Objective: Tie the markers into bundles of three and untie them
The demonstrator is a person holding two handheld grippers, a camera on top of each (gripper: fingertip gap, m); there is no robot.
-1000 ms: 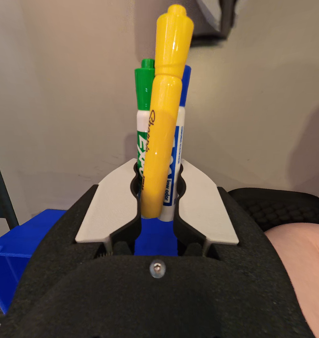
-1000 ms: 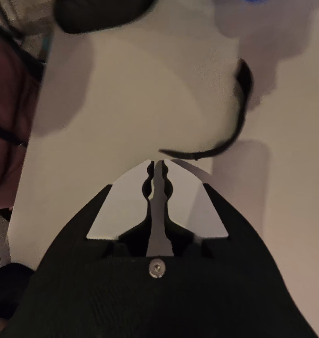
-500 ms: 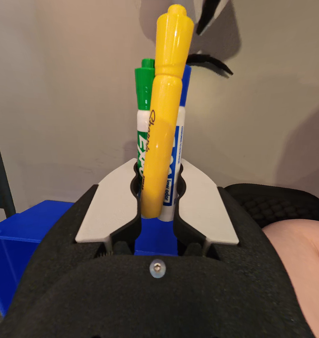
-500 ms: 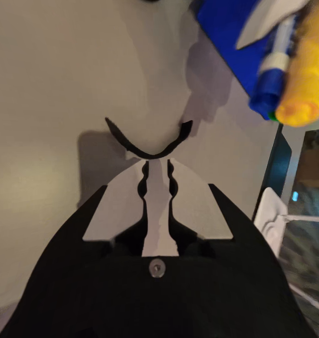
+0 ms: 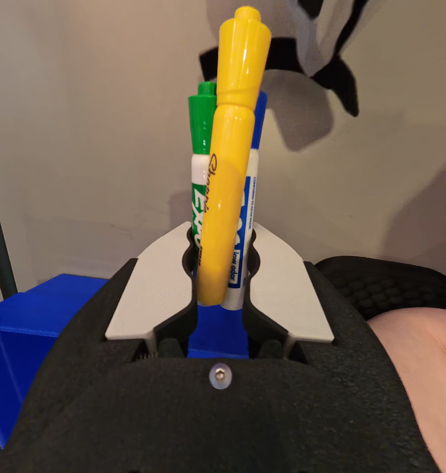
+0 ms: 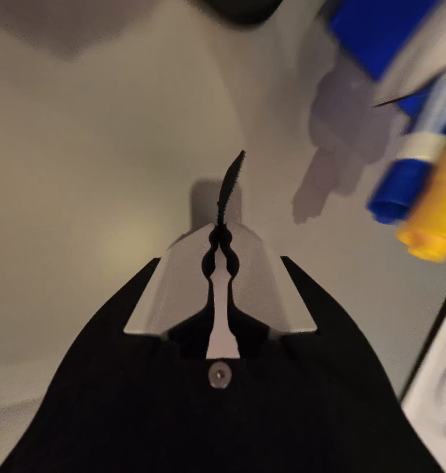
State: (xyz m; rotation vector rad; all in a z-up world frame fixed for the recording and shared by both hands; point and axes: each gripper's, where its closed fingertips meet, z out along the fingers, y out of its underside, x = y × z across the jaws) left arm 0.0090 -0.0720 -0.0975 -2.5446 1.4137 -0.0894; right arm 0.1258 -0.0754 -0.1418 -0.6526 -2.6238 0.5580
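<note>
While the left gripper [image 5: 220, 230] clamps its white fingers around three markers held side by side, the caps all point away from its camera over a pale table [image 5: 88, 128]. Foremost is a fat yellow plastic marker [image 5: 229, 179] that hides much of the other two; a white-barrelled marker with a green cap [image 5: 201, 122] sits to its left, and a white-barrelled marker with a blue cap [image 5: 257, 122] to its right. Their butt ends sit down between the jaws, which press the bundle from both sides. A blue plastic bin [image 5: 37, 320] lies low on the left, and a black mesh pad [image 5: 383, 281] low on the right.

Beyond the marker caps the right gripper [image 5: 310, 71] comes in from the top edge, with a black fuzzy strap [image 5: 339, 84] pinched at its tips — the strap trails to either side, blurred.

From the right wrist view, the right gripper's jaws are closed on that strap, and a thin end of it curls up past the fingertips. At the right edge the marker bundle appears heavily blurred, caps toward the table, near the strap but apart from it.
</note>
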